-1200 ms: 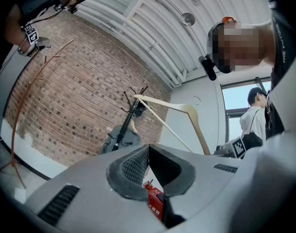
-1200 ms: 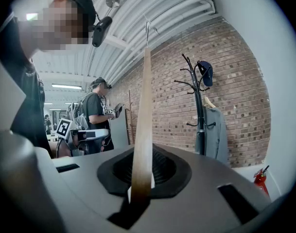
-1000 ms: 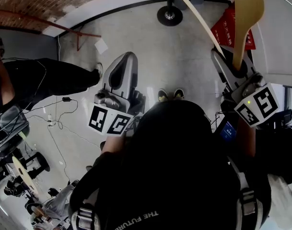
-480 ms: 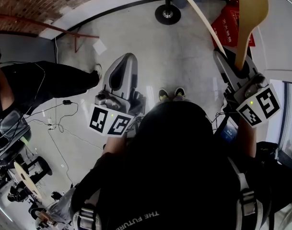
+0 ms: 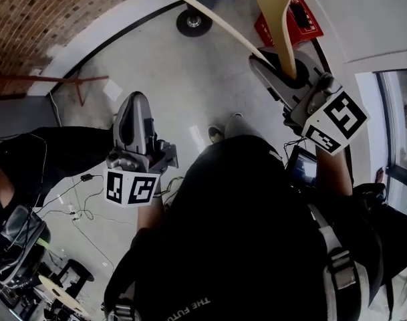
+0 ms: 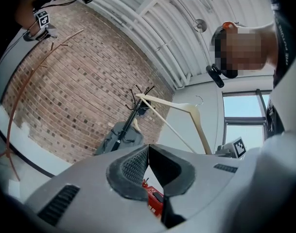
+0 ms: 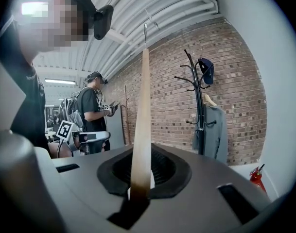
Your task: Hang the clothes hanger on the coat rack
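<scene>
Right gripper view shows the right gripper (image 7: 139, 181) clamping the clothes hanger (image 7: 142, 106), with the coat rack (image 7: 200, 111) well apart from it, so hanging is not yet done. The left gripper (image 6: 148, 165) is closed and empty.

I wear a black shirt (image 5: 243, 212) with white lettering (image 5: 193, 304) low on the back. Grey harness straps (image 5: 341, 276) with buckles run over it. My left gripper (image 5: 132, 102) and right gripper (image 5: 281, 72) are both smooth grey shells, and the jaws are lined with black ribbed pads (image 6: 133, 166). Each gripper carries a white cube (image 5: 131, 187) printed with black square markers. My shoes (image 5: 215, 134) are dark with pale toes.
</scene>
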